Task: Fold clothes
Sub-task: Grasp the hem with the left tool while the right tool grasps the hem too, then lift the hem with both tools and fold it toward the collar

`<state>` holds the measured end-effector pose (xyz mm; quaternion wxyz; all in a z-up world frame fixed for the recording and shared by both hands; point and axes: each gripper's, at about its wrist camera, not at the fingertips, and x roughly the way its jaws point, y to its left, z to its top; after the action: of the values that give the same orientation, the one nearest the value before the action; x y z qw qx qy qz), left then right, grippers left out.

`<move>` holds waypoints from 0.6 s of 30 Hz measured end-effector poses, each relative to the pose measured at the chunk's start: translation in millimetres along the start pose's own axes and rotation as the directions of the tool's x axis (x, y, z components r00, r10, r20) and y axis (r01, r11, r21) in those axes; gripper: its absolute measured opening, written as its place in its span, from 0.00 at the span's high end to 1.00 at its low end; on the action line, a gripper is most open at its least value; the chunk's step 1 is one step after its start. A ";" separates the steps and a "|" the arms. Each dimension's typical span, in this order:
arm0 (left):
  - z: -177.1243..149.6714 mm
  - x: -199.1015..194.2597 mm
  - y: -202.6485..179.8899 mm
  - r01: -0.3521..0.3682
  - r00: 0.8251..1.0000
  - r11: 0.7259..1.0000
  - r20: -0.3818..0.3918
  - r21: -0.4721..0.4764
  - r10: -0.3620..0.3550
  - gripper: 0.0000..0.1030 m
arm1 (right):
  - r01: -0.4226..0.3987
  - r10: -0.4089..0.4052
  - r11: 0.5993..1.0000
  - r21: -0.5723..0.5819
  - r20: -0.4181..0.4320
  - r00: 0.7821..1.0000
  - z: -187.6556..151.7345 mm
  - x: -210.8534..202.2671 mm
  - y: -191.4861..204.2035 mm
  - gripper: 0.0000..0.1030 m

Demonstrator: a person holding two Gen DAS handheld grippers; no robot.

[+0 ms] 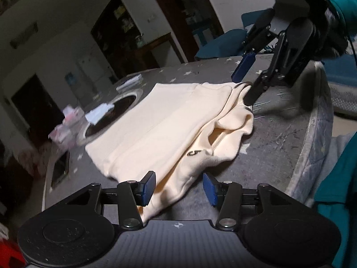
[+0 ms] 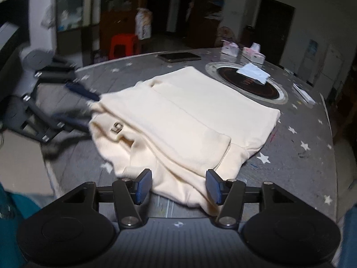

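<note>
A cream garment [image 1: 169, 120] [image 2: 189, 116] with a small dark "5" mark lies folded in layers on the grey star-print table [image 1: 279, 134] [image 2: 301, 122]. My left gripper [image 1: 178, 188] is open at the garment's near corner, and a loose fold of cloth lies between its blue pads, close to the left one. In the right wrist view the left gripper [image 2: 89, 107] is blurred at the garment's left edge. My right gripper [image 2: 178, 186] is open too, with the cloth's near edge between its pads. From the left wrist view the right gripper [image 1: 246, 82] straddles the far corner, lower finger on the hem.
A round dark hob [image 2: 247, 82] [image 1: 111, 114] with white paper on it sits in the table beside the garment. A phone [image 2: 178, 57] [image 1: 60, 167] and pink tissue packs [image 2: 253, 54] lie near the far edge. A red stool [image 2: 123, 44] stands beyond the table. A teal sleeve [image 1: 334, 178] is at the right.
</note>
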<state>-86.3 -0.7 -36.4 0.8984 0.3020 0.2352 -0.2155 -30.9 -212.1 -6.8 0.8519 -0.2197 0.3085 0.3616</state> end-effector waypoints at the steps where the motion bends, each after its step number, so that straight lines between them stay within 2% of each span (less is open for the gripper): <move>1: 0.4 2.3 -0.6 -0.004 1.000 1.000 0.007 0.007 0.004 0.55 | 0.004 -0.004 1.000 -0.024 -0.003 1.000 -0.8 -1.2 2.3 0.42; 2: 0.9 4.0 -0.7 -0.005 1.000 1.000 0.014 0.009 0.005 0.63 | 0.007 -0.008 0.999 -0.046 -0.006 1.000 -1.5 -2.2 4.5 0.41; 3: 1.6 5.1 -0.5 -0.004 1.000 1.000 0.023 0.007 0.004 0.67 | 0.009 -0.009 0.998 -0.065 -0.008 1.000 -1.9 -2.6 6.3 0.40; 5: 3.4 6.1 0.3 -0.002 0.999 1.000 0.040 0.003 0.001 0.85 | 0.010 -0.011 0.994 -0.107 -0.013 1.000 -3.3 -2.2 10.6 0.39; 7: 7.1 8.1 8.2 0.006 0.999 0.999 0.048 -0.037 -0.004 0.88 | 0.007 -0.009 0.989 -0.145 -0.016 1.000 -4.8 -0.5 14.3 0.37; 8: 9.3 9.4 13.4 0.011 0.999 0.998 0.052 -0.064 -0.008 0.90 | 0.005 -0.008 0.987 -0.163 -0.017 1.000 -5.5 0.7 15.9 0.31; 9: 11.4 10.7 18.6 0.016 0.998 0.996 0.055 -0.091 -0.011 0.90 | 0.006 -0.009 0.983 -0.183 -0.016 1.000 -6.2 2.0 17.7 0.30; 14: 21.7 17.7 44.6 0.045 0.997 0.974 0.071 -0.224 -0.030 0.91 | -0.003 0.005 0.971 -0.238 0.009 1.000 -5.8 12.5 20.4 0.30; 16: 23.8 23.4 52.8 0.060 0.997 0.961 0.069 -0.270 -0.043 0.91 | -0.001 0.006 0.976 -0.216 0.020 1.000 -4.6 19.2 17.4 0.33; 18: 24.1 28.0 56.1 0.063 0.997 0.957 0.063 -0.283 -0.047 0.91 | -0.003 0.009 0.982 -0.186 0.030 0.999 -2.3 25.0 13.9 0.44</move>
<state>-27.2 17.5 -10.1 0.9324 0.1568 0.2468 -0.2126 -28.4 -192.5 -27.7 0.8312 -0.2920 0.2607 0.3948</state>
